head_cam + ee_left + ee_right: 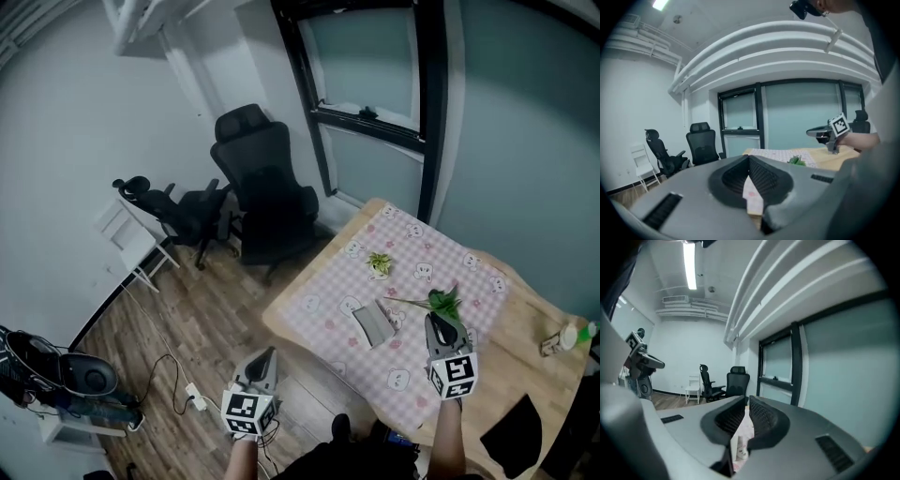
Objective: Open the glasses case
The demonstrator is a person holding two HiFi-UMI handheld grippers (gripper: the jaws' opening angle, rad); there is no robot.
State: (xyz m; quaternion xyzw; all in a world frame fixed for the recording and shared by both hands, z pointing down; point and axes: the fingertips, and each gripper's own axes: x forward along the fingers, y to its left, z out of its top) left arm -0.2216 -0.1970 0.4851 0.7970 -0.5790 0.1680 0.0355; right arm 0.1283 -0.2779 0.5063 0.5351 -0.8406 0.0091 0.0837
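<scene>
The grey glasses case [373, 323] lies flat on the pink checked cloth [412, 253] near the table's front edge; from here I cannot tell how its lid stands. My right gripper [437, 320] hovers just right of the case, above the cloth, jaws together and empty. My left gripper [271, 355] hangs over the floor, left of the table and well away from the case, also shut on nothing. In the left gripper view the jaws [749, 157] meet at the tip; in the right gripper view the jaws [747, 399] leave only a thin slit.
A small green plant [379, 263] and a leafy sprig [441, 300] sit on the cloth. A bottle [563, 337] lies at the table's right and a black object [512, 433] near its front corner. Two black office chairs [265, 192] and a white stool [129, 236] stand on the wooden floor.
</scene>
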